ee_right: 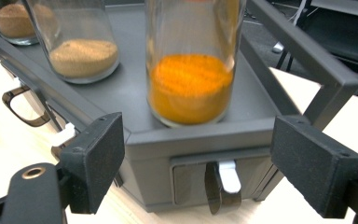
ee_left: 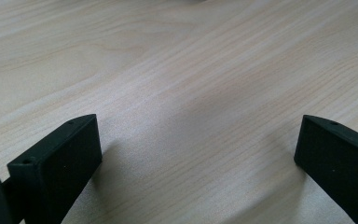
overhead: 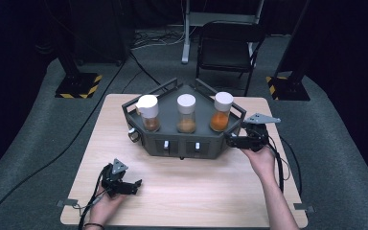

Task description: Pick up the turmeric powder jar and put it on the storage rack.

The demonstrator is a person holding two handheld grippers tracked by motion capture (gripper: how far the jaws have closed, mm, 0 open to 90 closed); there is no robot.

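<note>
A dark grey rack [overhead: 182, 139] stands at the back middle of the wooden table [overhead: 187, 196]. Three white-lidded glass jars stand in it: one with brown powder [overhead: 149, 115], one with tan powder [overhead: 186, 117], one with orange powder [overhead: 220, 115]. My right gripper [overhead: 231, 139] is at the rack's right front face, open. In the right gripper view its jaws [ee_right: 200, 158] stand apart before a small drawer with a metal pull and white tab [ee_right: 223, 182], below the orange jar [ee_right: 191, 84]. My left gripper [overhead: 135, 186] rests at the table's front left, open over bare wood [ee_left: 198, 140].
The rack has a raised rail [ee_right: 303, 51] round its back and a curved handle [ee_right: 21, 109] on its left side. More drawer tabs [overhead: 166, 144] show on its front. A black chair [overhead: 225, 48] and striped stand bases [overhead: 79, 86] lie beyond the table.
</note>
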